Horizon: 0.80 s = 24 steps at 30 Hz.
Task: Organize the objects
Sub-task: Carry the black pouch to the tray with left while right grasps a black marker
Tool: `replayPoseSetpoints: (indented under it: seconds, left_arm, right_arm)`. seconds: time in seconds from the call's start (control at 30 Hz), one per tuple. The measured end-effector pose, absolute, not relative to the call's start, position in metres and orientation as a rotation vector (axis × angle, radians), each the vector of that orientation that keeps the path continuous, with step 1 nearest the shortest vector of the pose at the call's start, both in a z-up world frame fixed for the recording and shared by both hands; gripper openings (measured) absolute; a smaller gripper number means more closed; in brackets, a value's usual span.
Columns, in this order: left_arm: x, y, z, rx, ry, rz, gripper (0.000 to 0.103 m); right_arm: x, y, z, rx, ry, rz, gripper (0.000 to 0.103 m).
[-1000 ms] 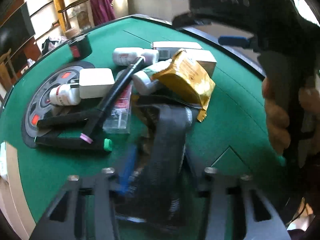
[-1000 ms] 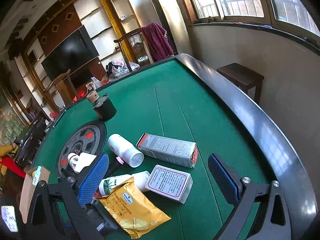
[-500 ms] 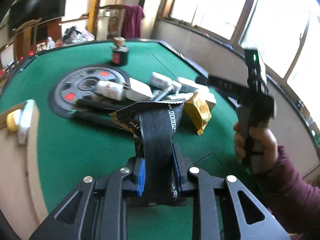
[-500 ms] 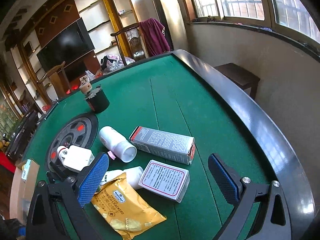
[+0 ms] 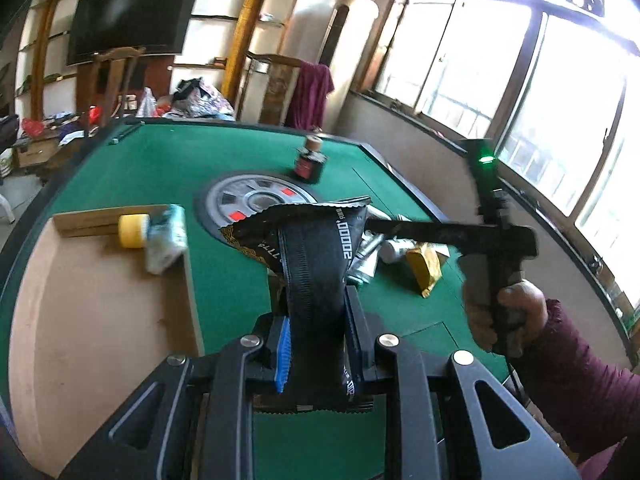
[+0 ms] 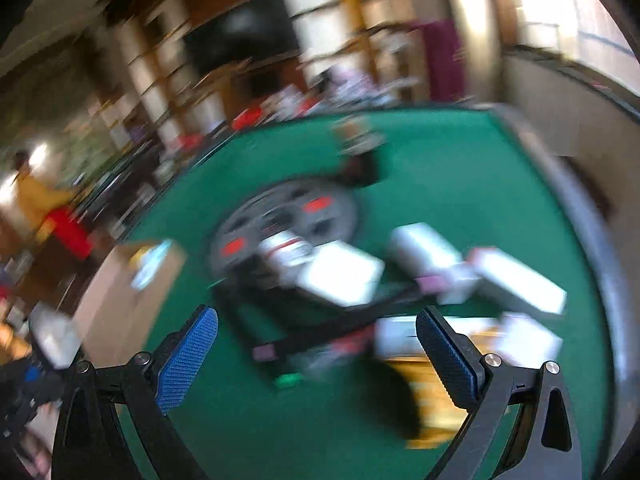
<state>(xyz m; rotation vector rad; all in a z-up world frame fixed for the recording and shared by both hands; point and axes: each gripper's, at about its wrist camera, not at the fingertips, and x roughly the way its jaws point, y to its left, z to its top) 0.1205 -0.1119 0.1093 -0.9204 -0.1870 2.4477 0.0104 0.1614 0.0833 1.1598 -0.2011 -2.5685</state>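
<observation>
Black foil packet stands clamped in the left claw, lifted above the green table, its long axis running up and away from the camera. Right claw gapes wide, holding nothing, over the blurred clutter of boxes and bottles. Beside the packet lies a wooden tray; the gold pouch lies beyond.

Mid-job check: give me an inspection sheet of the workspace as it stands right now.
Surface: green felt table, round grey hub at its centre.
Job's things: black packet lifted; wooden tray holds a yellow-capped item.
Clutter: gold pouch, white bottles and boxes, dark jar.
Grippers: left gripper shut on the packet; right gripper open, empty.
Cables: nothing seen.
Surroundings: windows, television, chairs; right view blurred.
</observation>
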Motion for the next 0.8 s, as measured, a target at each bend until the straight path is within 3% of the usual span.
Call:
replayPoseSetpoints:
  seconds: [0.1, 0.17, 0.23, 0.7, 0.8]
  left_arm:
    - [0.124, -0.131, 0.112, -0.904, -0.22, 2.474, 0.022]
    - [0.126, -0.144, 0.112, -0.901, -0.239, 2.487, 0.022]
    - [0.128, -0.154, 0.111, -0.899, -0.243, 2.499, 0.022]
    - [0.124, -0.198, 0.099, -0.925, -0.351, 2.531, 0.022]
    - [0.123, -0.201, 0.096, -0.937, -0.366, 2.535, 0.022]
  right_arm:
    - [-0.009, 0.119, 0.072, 1.236, -0.056, -2.479, 0.084]
    - [-0.02, 0.095, 0.063, 1.29, 0.059, -2.451, 0.047]
    - [-0.025, 0.079, 0.054, 1.333, 0.118, -2.397, 0.038]
    - [-0.052, 0.029, 0.014, 1.447, 0.357, -2.277, 0.036]
    - [-0.047, 0.029, 0.013, 1.422, 0.353, -2.303, 0.023]
